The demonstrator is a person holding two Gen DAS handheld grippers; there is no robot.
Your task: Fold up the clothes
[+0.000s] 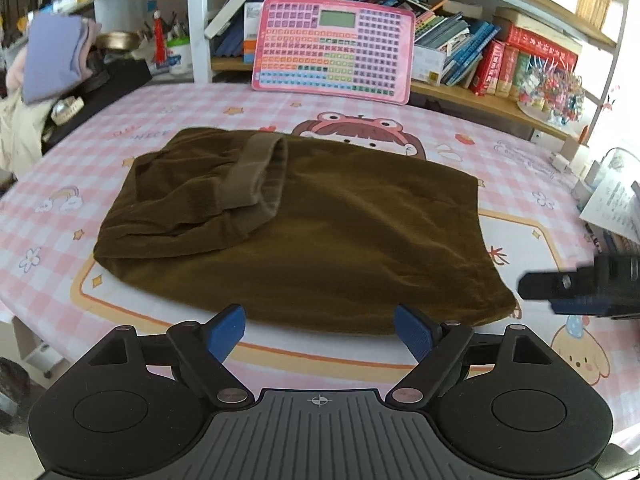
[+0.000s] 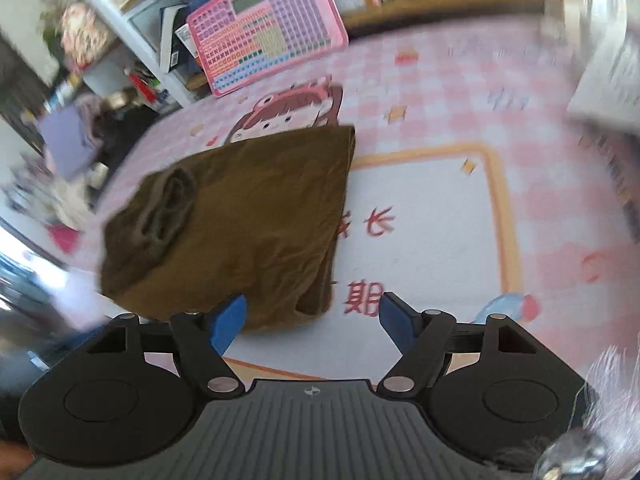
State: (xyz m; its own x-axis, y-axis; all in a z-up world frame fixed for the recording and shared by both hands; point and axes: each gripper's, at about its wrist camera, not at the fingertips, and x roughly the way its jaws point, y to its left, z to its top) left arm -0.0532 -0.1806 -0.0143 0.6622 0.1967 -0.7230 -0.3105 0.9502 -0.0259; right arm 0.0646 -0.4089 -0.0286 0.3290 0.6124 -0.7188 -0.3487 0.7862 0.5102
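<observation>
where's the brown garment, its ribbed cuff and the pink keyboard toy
brown garment [image 1: 340, 240], left wrist view, middle of the flat folded cloth
ribbed cuff [image 1: 256, 172], left wrist view, on the lighter band
pink keyboard toy [image 1: 334, 50], left wrist view, key grid centre

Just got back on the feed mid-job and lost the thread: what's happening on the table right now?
A person with two handheld grippers is folding a brown garment on the pink checked tablecloth. It lies partly folded, with a ribbed cuff resting on top. The left gripper is open at the garment's near edge, holding nothing. The right gripper is also open and empty, by the garment's near corner; its view is motion-blurred. A pink keyboard toy leans against the bookshelf behind.
</observation>
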